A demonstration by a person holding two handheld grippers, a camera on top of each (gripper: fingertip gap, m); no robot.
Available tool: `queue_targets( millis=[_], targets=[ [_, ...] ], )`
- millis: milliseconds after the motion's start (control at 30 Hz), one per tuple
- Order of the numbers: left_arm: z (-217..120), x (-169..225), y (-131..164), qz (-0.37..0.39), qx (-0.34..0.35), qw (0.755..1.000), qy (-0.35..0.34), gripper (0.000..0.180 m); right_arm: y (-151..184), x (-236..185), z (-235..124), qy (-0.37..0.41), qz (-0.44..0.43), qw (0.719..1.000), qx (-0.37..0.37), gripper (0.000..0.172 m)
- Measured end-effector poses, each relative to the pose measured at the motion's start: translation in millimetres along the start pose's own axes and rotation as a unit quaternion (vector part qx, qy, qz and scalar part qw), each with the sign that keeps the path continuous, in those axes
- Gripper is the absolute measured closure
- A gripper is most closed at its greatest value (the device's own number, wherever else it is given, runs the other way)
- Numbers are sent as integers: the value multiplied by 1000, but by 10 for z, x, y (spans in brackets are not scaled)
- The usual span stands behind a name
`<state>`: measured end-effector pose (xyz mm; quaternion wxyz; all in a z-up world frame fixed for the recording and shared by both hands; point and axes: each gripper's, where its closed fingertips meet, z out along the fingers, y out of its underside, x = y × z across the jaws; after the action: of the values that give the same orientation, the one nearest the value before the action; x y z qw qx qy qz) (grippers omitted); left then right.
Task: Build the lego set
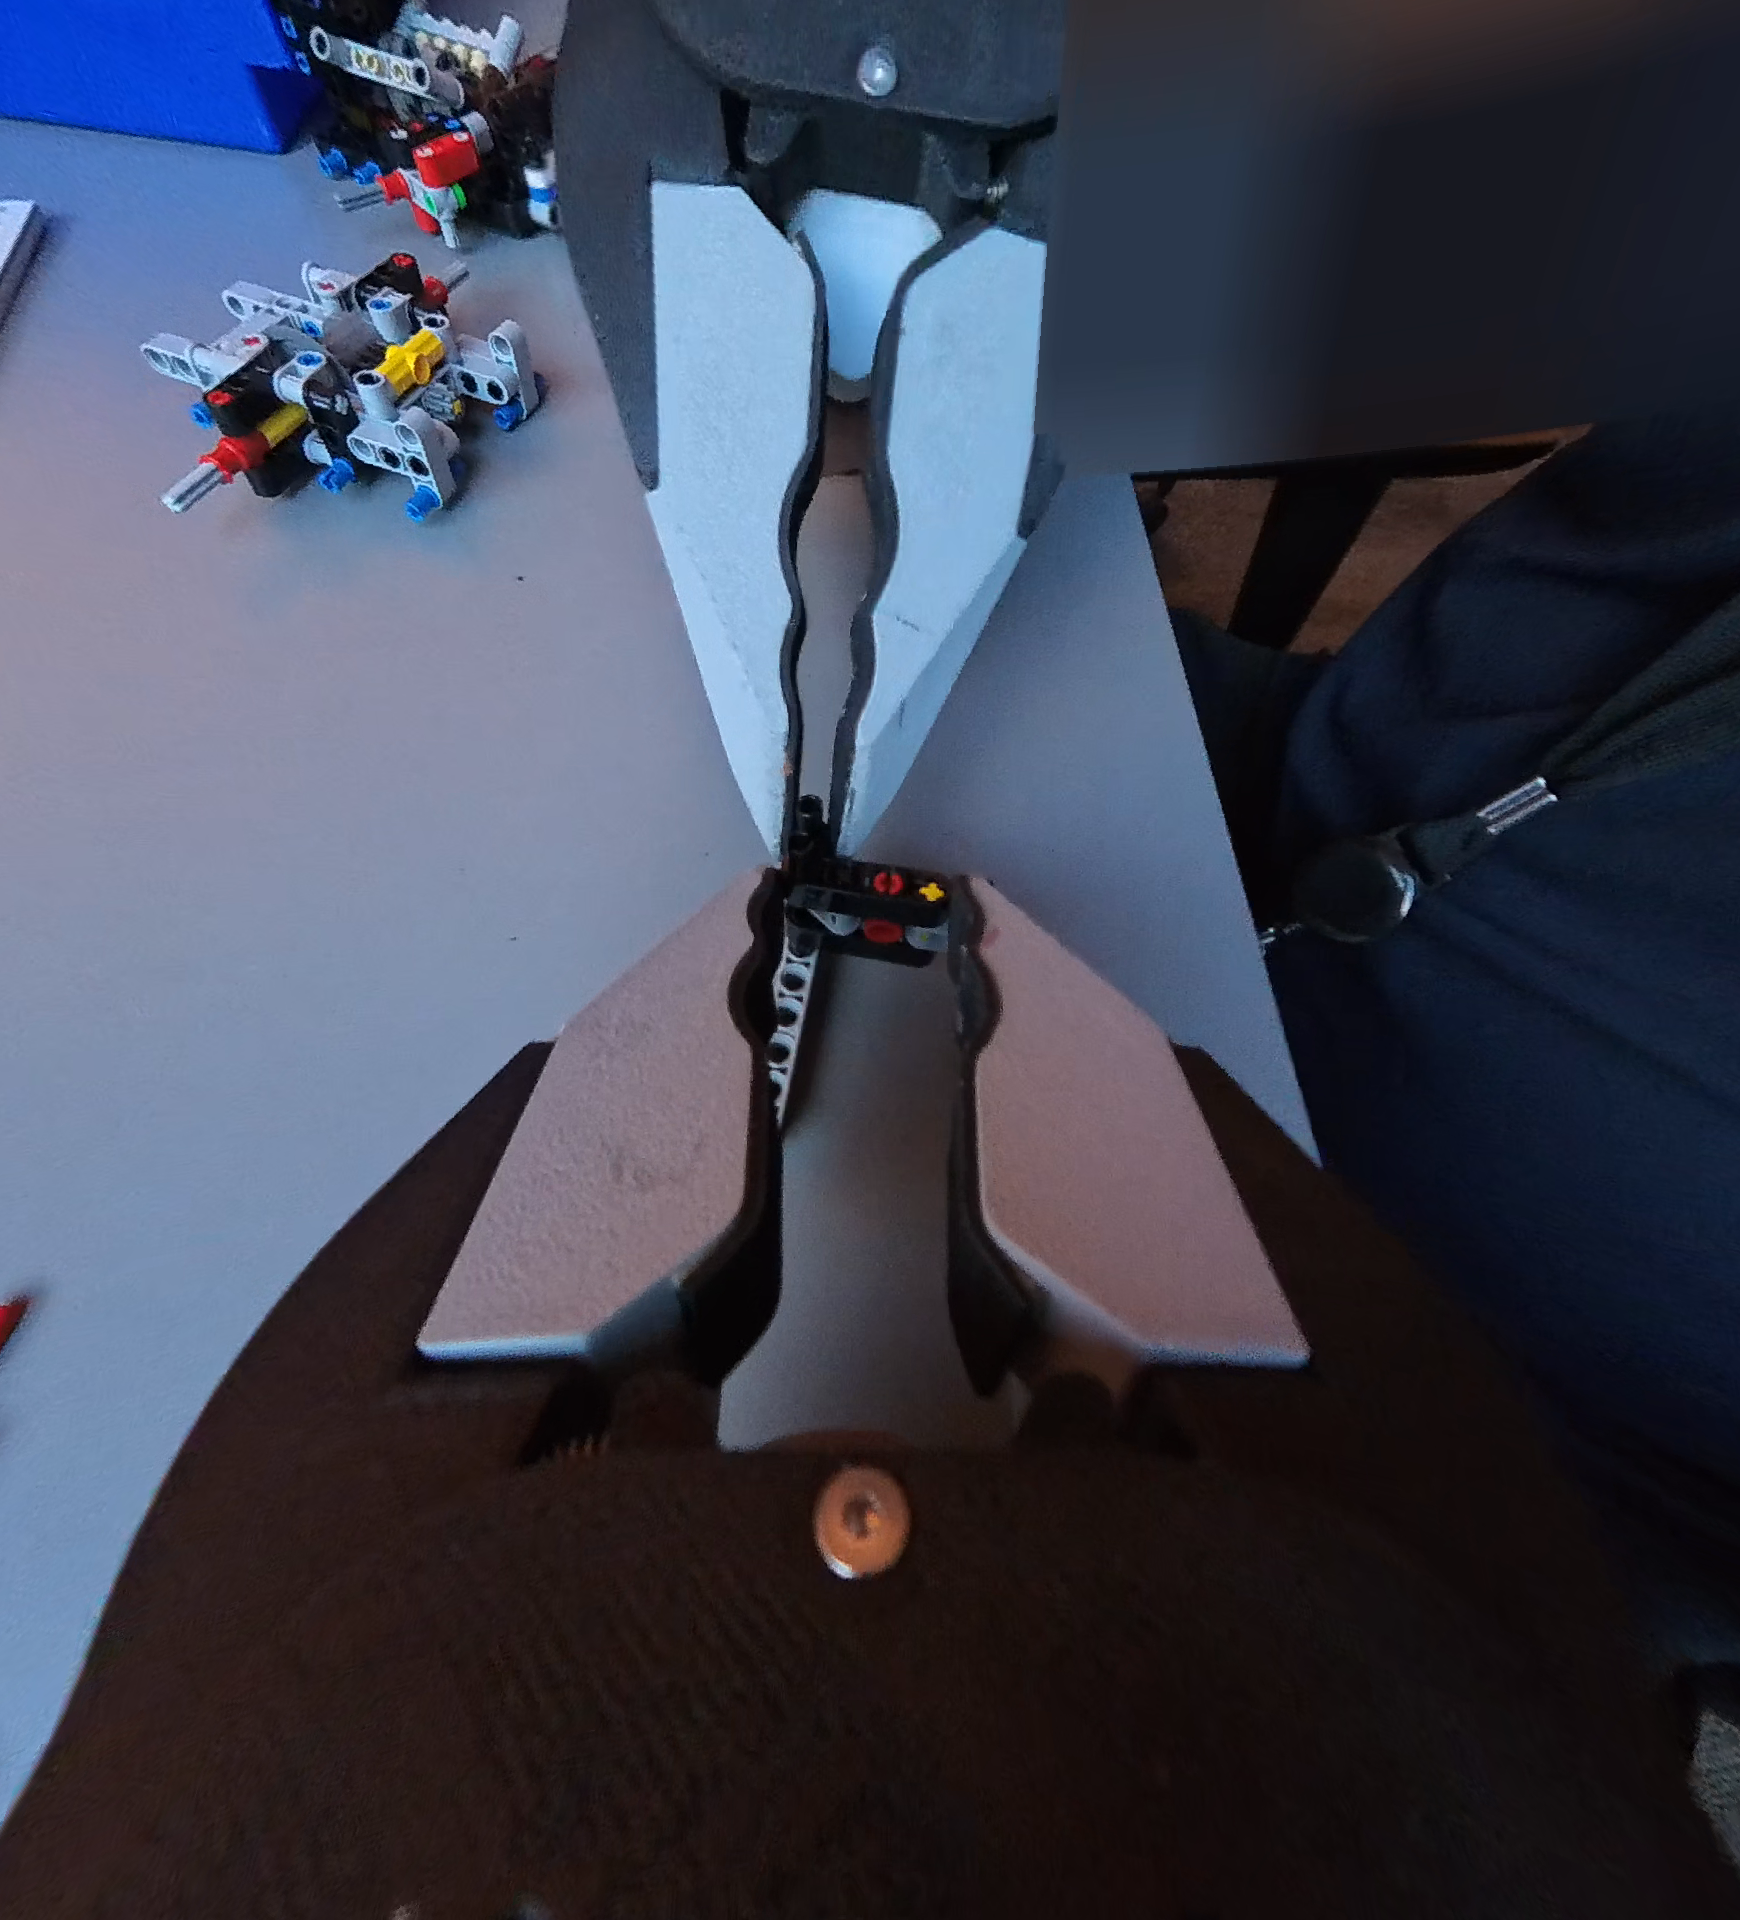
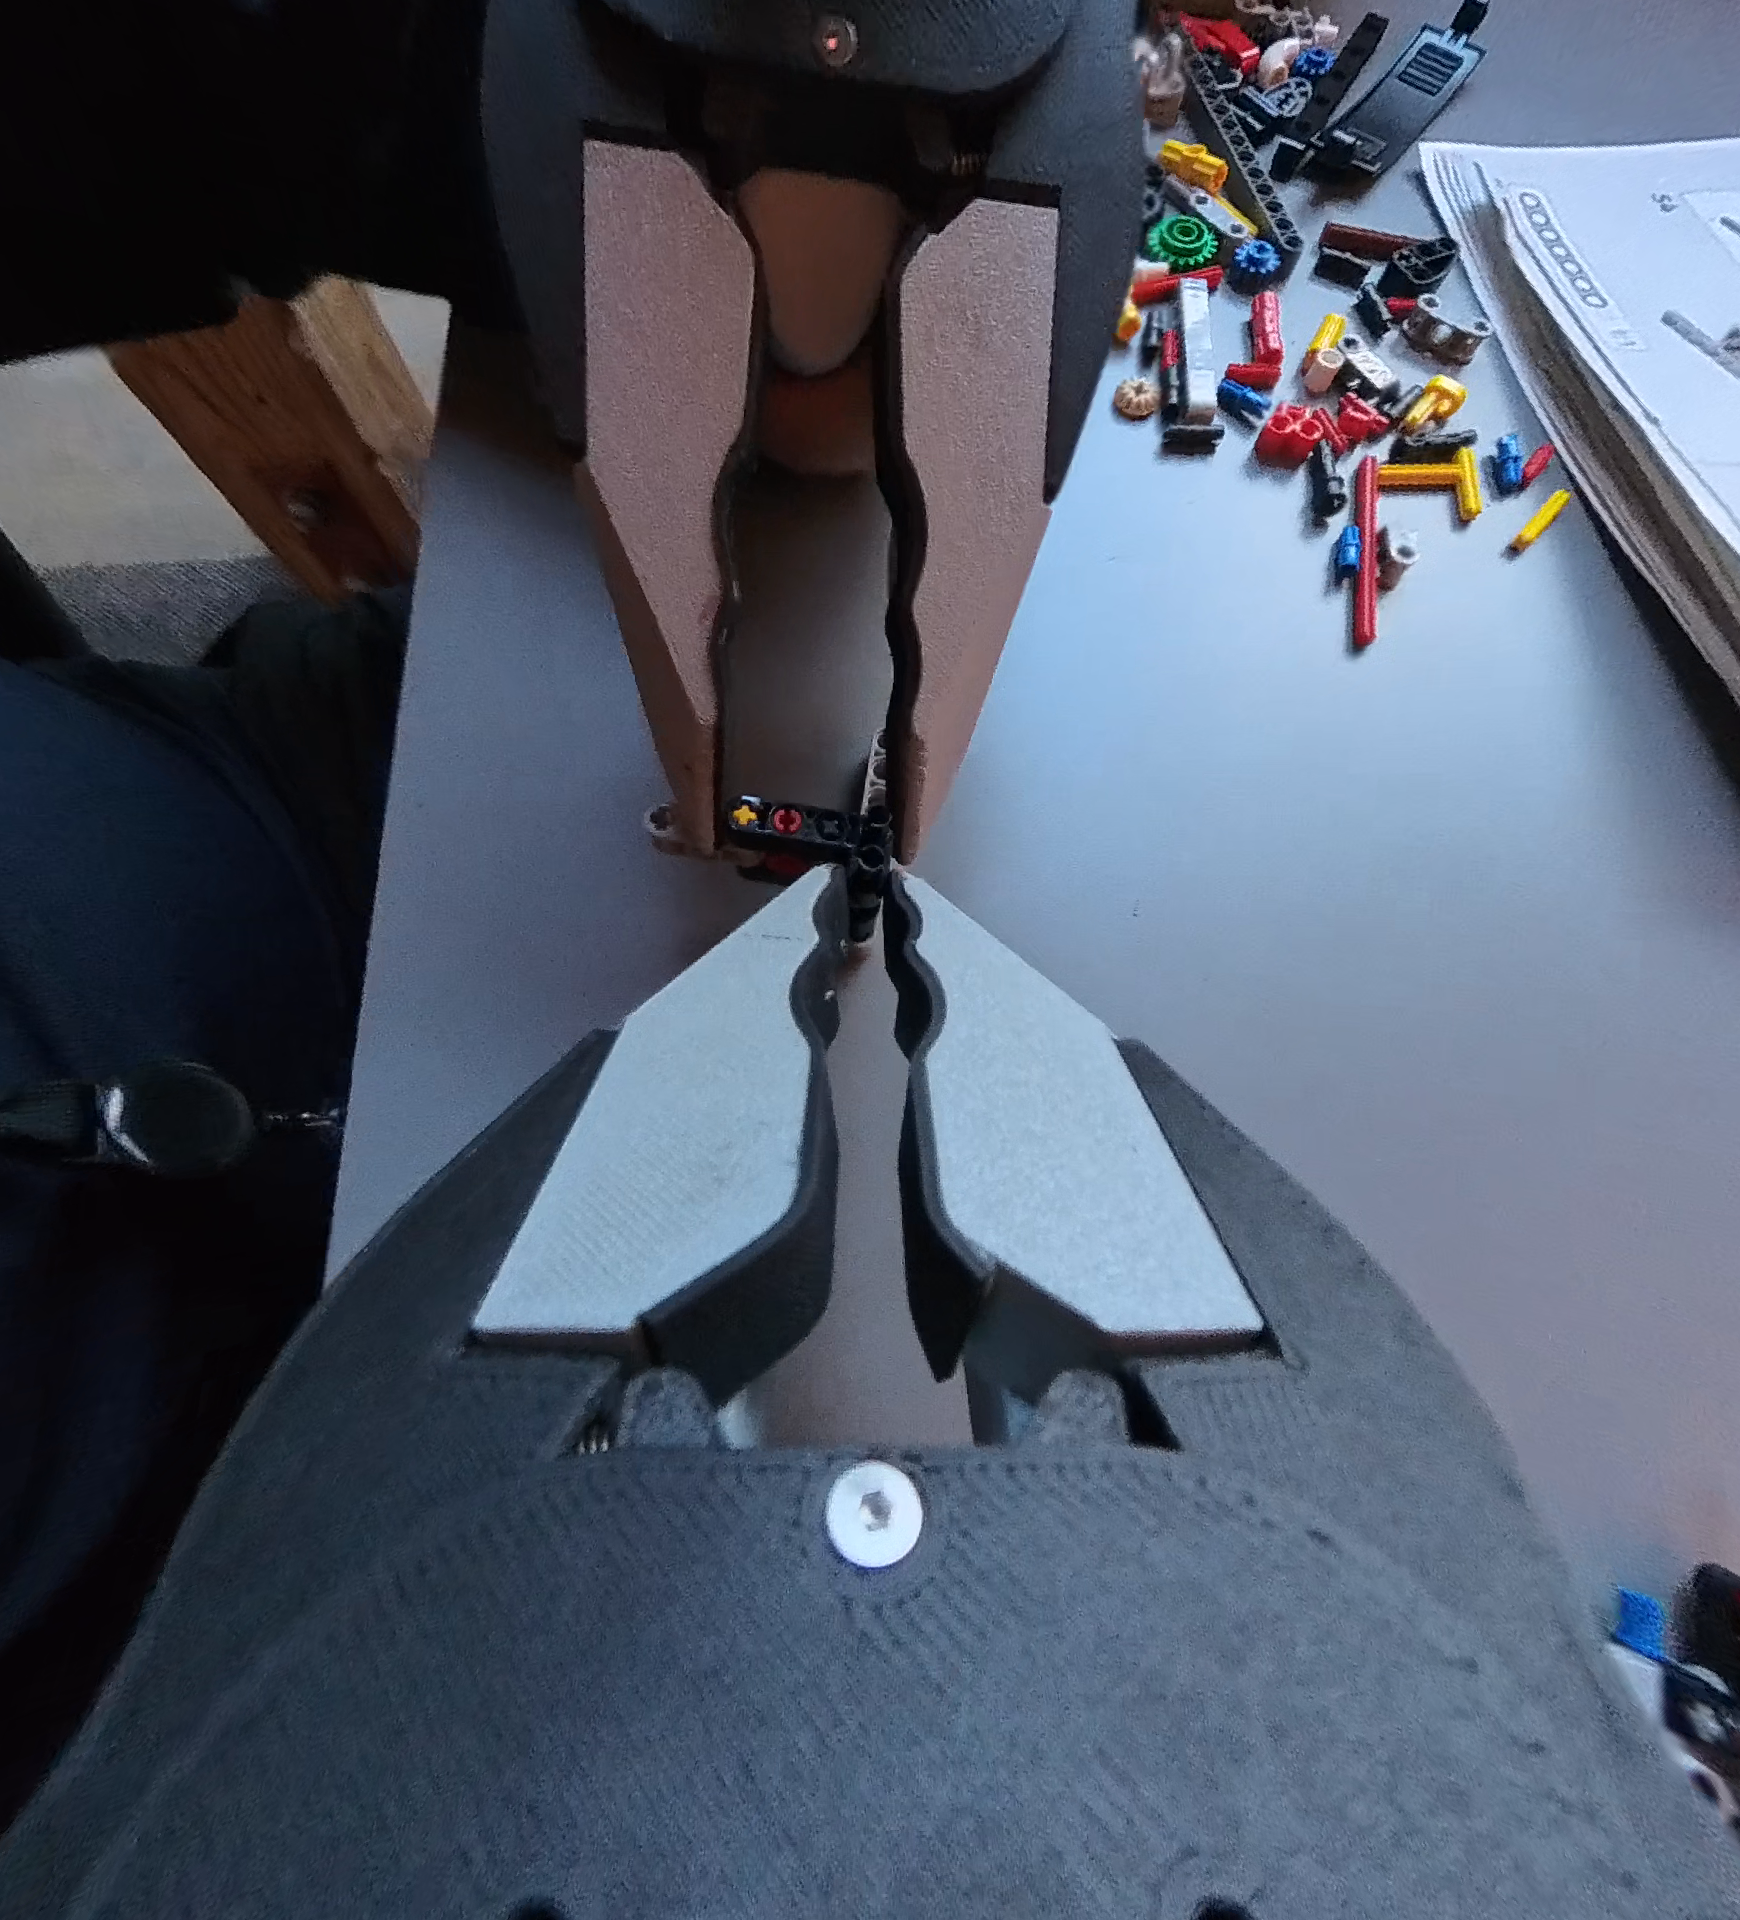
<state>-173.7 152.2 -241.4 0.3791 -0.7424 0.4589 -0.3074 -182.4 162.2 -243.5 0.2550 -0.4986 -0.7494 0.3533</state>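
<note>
grey table (image 2: 1261, 883), two grippers, left gripper (image 1: 861, 914) apparently clamping one black-and-white brick assembly (image 1: 871, 914), right gripper (image 2: 861, 914) fingers pinching its black connector (image 2: 866, 862)

On the grey worktop (image 1: 274, 779) we see a built block assembly (image 1: 346, 384) of grey, black, yellow and red pieces, with a blue box (image 1: 97, 73) behind it. We also see a scatter of loose coloured building pieces (image 2: 1313, 343) beside a stack of printed sheets (image 2: 1676, 343). A person in dark blue clothing (image 1: 1572, 1039) sits at the edge.

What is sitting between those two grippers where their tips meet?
A small black toy-brick assembly with red and yellow pins bridges the left gripper and right gripper; both wrist views show it.
</note>
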Motion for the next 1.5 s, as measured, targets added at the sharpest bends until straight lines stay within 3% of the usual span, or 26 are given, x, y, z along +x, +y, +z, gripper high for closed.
queue_targets(
  millis=[333,533,733,900,1000,1133,1200,1500],
  targets=[
    [-28,15,74,42,-15,999,-11,151,-23,-22,43,38,-70,996,-40,168],
    [-20,-20,29,-35,-4,999,17,151,-10,16,34,-20,23,999,15,169],
    [-45,-18,54,-22,-9,999,27,151,-24,11,55,-12,40,999,13,168],
    [-55,-6,87,-1,-19,999,44,151,-30,5,65,37,-24,999,-28,168],
    [-50,-9,96,-15,-22,999,47,151,-34,13,70,33,-27,999,-12,168],
    [-39,10,121,24,-28,999,13,151,-44,-10,75,81,-107,991,-2,168],
    [-35,14,121,35,-28,999,-4,151,-49,-18,76,77,-94,993,11,168],
    [-78,-47,71,-70,-9,996,58,151,-81,44,30,55,-48,995,68,168]
  ],
)
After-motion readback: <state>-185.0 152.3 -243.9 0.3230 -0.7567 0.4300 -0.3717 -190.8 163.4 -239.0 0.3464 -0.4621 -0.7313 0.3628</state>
